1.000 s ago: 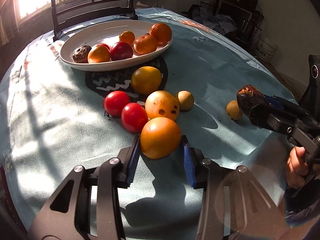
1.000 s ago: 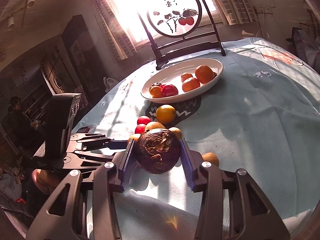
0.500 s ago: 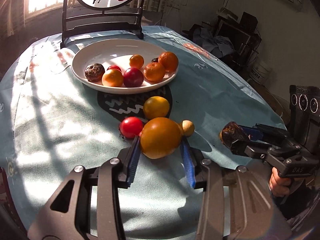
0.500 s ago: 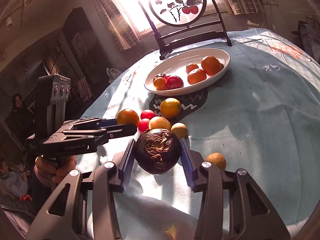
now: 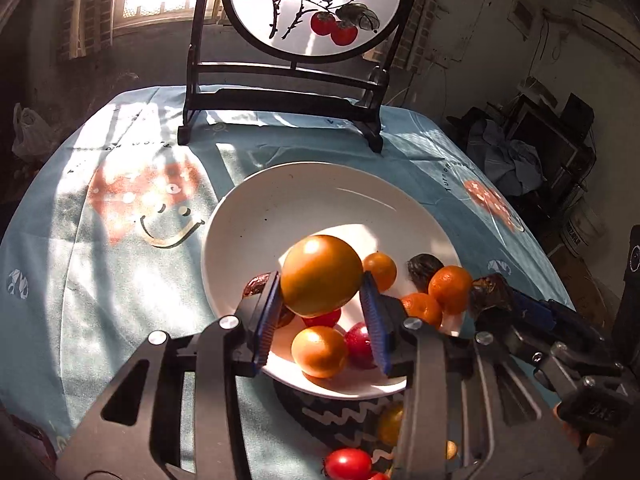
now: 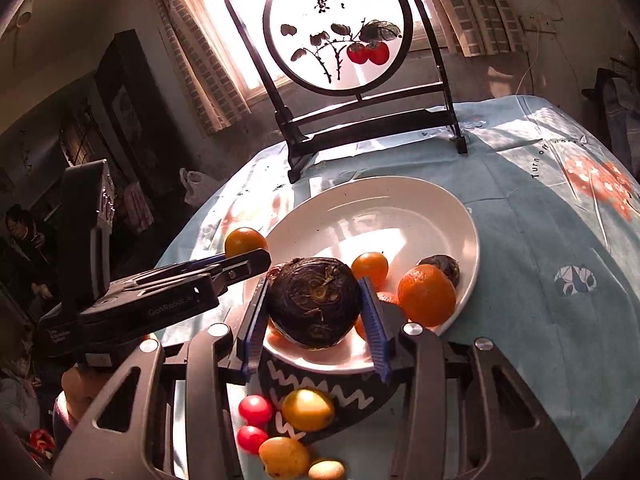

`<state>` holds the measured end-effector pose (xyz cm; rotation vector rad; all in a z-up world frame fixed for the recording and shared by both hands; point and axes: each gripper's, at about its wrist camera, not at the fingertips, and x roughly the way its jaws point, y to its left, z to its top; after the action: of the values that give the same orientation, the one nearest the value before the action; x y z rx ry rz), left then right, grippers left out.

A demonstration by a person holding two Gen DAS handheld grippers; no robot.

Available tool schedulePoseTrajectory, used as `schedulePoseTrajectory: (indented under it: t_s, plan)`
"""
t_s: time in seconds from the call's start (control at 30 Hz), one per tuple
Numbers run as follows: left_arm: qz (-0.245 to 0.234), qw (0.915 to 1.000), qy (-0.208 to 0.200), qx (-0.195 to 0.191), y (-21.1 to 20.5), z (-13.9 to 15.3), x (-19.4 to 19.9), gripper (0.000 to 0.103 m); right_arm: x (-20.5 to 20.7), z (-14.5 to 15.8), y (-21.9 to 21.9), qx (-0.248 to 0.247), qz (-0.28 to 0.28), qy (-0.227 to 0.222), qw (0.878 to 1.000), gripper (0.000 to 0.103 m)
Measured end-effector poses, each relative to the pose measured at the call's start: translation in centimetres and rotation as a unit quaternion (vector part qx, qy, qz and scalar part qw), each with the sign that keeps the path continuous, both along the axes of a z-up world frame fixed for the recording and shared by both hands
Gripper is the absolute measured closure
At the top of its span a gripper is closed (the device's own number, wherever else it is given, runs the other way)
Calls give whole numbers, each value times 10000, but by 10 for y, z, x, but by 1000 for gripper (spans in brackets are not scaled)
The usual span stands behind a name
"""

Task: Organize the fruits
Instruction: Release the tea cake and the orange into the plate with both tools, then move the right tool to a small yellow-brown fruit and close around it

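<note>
L gripper [image 5: 320,312] pinches a big orange fruit [image 5: 321,275] btw its blue pads, held above the near part of the white plate [image 5: 256,216]. R gripper [image 6: 314,316] pinches a dark wrinkled fruit [image 6: 312,300] over the plate's near edge, at the table's [image 6: 560,320] middle. Plate already has tangerines [image 6: 427,295], a red fruit [image 5: 360,346], prob. more behind the pads. Tomatoes [image 6: 255,410] and a yellow fruit [image 6: 308,409] lie on the cloth near the plate's near edge.

The far half of the white plate [image 5: 280,200] lies bare; its near half is crowded by fruit [image 5: 450,289]. Passage beyond is blocked by the framed screen [image 5: 280,100].
</note>
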<state>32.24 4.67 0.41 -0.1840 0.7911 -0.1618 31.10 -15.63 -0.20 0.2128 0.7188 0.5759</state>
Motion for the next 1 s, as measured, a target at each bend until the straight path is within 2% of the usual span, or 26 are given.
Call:
schedulePoseTrajectory:
  t_s: [0.2,0.4,0.43,0.5,0.57,0.7,0.93,1.0]
  plan:
    - [28,9995,253,187,3,-19,25,63,33,-23,13,-147,49,306,9994,59]
    - [33,9990,271,363,1,-23,29,61,43,-29,20,-298,50,396,9988,58]
    - [57,9989,247,404,1,-23,28,56,43,-30,19,-314,35,408,9987,57]
    - [275,9978,54,601,2,-16,21,15,39,-26,16,-279,95,450,9986,56]
    - [494,9958,-211,735,4,-6,10,13,31,-19,9,-87,143,419,9990,53]
    - [651,9948,-382,685,10,4,-13,9,7,-12,-4,35,28,159,9999,49]
    - [918,9908,-435,891,15,-2,-41,7,-28,-21,-26,96,-148,158,9997,49]
    - [939,9906,-398,916,16,-6,-47,7,-36,-22,-32,89,-208,148,9996,45]
